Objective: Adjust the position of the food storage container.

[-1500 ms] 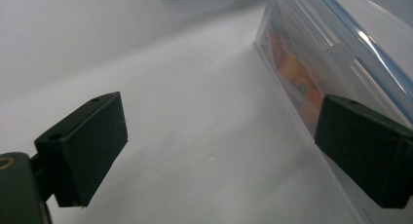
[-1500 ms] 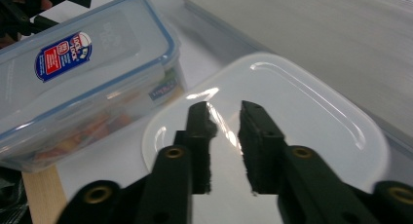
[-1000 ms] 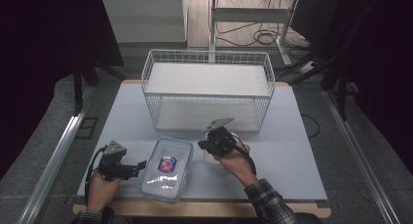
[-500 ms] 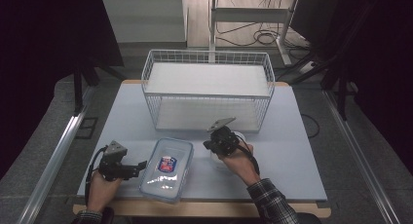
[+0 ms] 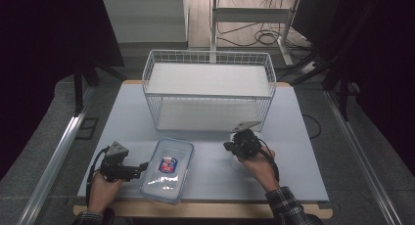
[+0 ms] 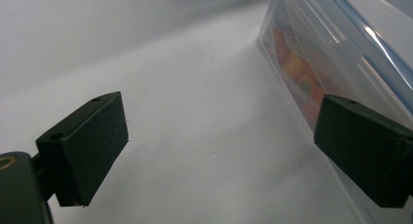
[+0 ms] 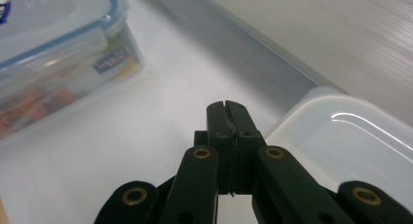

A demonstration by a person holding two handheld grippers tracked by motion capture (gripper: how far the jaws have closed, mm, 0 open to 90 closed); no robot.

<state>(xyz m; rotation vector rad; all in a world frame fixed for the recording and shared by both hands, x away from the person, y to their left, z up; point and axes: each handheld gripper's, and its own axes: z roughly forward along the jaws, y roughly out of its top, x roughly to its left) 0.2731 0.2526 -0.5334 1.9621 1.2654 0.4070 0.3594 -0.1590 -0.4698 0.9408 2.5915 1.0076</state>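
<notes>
Clear plastic lidded box (image 5: 167,169) lies long axis six-to-twelve; left gripper (image 5: 142,167) at its nine, jaws wide; right gripper (image 5: 228,146) at two, jaws pressed together, empty.

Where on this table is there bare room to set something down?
Free: the far-left strip beside the wire basket, and the right edge beyond the right gripper. Crowded: the near middle, where the left gripper flanks the clear lidded container, with a white tub by the right gripper.

Both grippers, left gripper (image 5: 142,166) and right gripper (image 5: 228,146), are black with grey triangular top plates and brass-looking pivot screws; plaid sleeve (image 5: 288,208) lower right, I think.
</notes>
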